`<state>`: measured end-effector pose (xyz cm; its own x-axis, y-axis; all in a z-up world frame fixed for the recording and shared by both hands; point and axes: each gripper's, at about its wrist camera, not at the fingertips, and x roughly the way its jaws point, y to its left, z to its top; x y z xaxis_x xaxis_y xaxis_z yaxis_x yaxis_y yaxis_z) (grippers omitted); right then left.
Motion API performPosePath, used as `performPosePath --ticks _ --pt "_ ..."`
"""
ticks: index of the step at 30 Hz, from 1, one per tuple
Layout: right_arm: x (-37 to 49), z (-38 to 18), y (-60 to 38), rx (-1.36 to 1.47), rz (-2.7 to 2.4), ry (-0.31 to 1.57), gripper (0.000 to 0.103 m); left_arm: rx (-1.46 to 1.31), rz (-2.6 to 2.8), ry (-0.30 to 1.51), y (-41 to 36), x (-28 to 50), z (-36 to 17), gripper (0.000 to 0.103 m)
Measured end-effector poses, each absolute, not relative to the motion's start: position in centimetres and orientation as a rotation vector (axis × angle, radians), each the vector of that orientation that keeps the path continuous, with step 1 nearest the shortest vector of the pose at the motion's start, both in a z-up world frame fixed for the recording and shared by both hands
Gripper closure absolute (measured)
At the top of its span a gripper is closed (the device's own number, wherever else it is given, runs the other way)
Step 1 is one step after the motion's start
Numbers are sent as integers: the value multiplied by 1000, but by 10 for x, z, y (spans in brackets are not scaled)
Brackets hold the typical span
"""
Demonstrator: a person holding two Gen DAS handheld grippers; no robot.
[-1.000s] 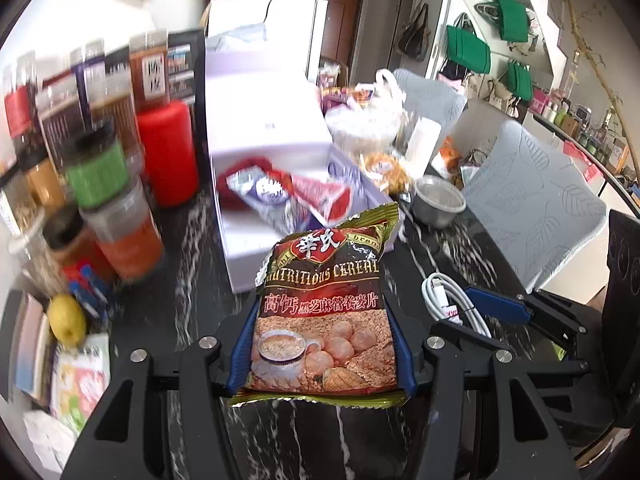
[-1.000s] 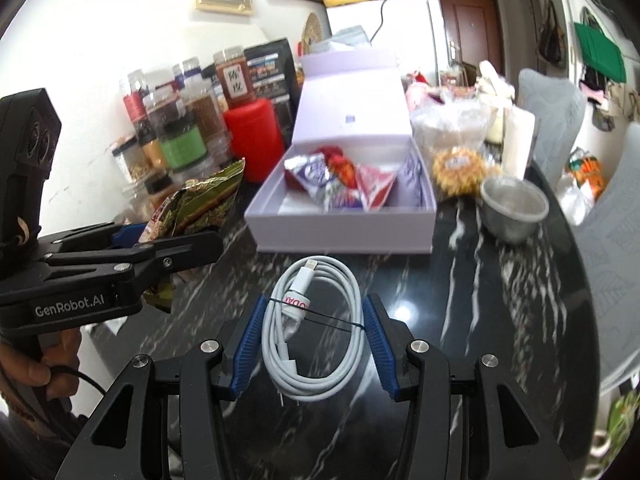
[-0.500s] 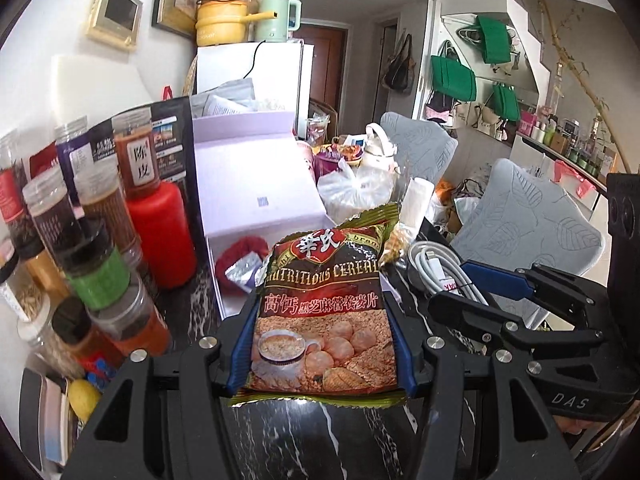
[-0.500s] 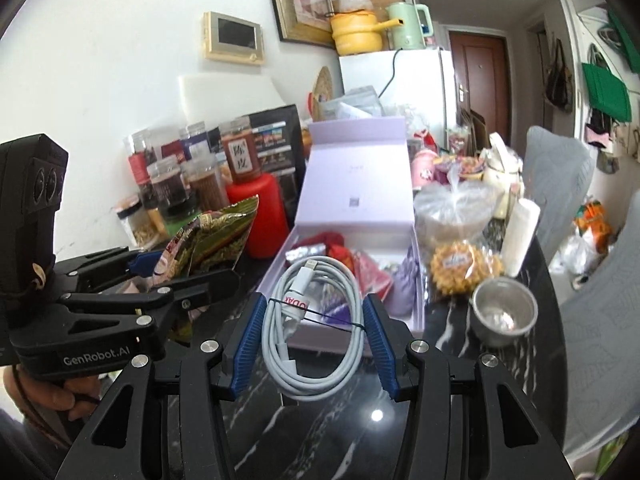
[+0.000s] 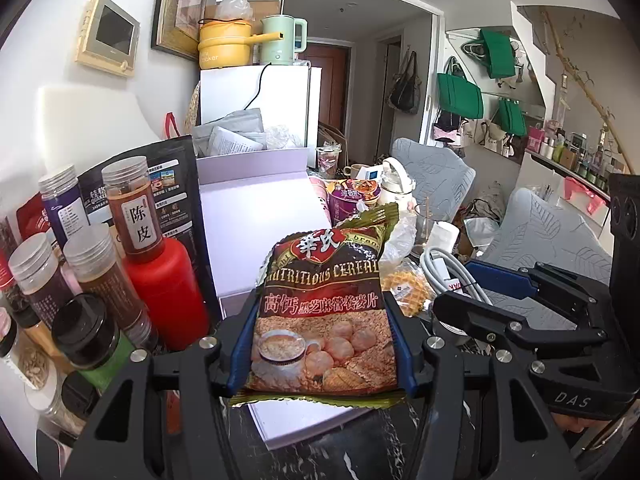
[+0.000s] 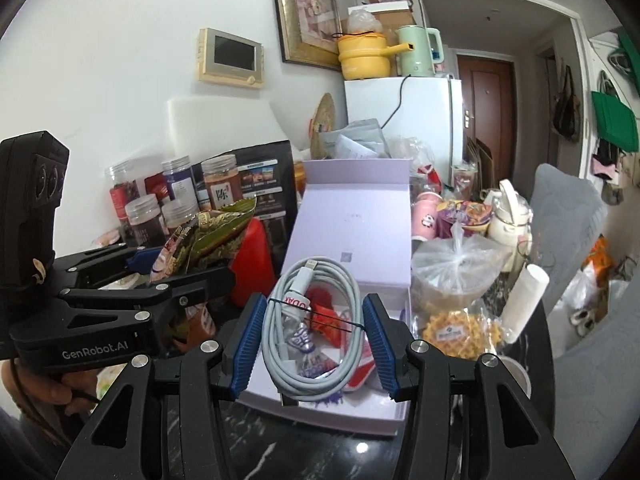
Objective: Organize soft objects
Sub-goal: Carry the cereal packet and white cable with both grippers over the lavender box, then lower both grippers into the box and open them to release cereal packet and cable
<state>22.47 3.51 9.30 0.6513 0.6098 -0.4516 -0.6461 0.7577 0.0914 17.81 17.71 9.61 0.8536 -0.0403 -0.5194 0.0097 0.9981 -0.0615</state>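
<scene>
Two tools raised side by side above black marbled desk (image 6: 248, 456), both angled slightly downward toward open pale lilac cardboard box (image 6: 352, 216). Left tool (image 5: 322, 344) clenched on brown-and-green foil cereal packet (image 5: 324, 312), packet upright between blue pads. Right tool (image 6: 314, 344) gripped coiled white charging cable (image 6: 312, 328) at its sides, coil hanging over box interior holding red and purple snack wrappers (image 6: 324, 320). Person's hand (image 6: 60, 388) held left tool's handle, low left in right view.

We see the box (image 6: 352, 216) in the middle of the table (image 6: 320, 456), jars (image 5: 132, 208) at its left, a bag (image 6: 452, 272) at its right, the fridge (image 6: 404, 120) far behind.
</scene>
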Motion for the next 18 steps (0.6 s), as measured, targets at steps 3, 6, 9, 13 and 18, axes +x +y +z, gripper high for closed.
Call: performPosePath --ticks 3,6,9,13,18 --pt "237 91 41 -78 714 472 54 -62 -24 558 181 190 90 47" --pt "249 84 47 -80 707 473 54 -65 -14 578 184 202 80 47" --pt "262 72 53 -84 713 496 54 -74 -20 607 186 212 67 47" --pt "276 56 63 -104 732 525 54 -96 -21 654 194 227 47 47" --pt "287 38 70 -118 746 562 54 -126 -23 694 199 239 26 47"
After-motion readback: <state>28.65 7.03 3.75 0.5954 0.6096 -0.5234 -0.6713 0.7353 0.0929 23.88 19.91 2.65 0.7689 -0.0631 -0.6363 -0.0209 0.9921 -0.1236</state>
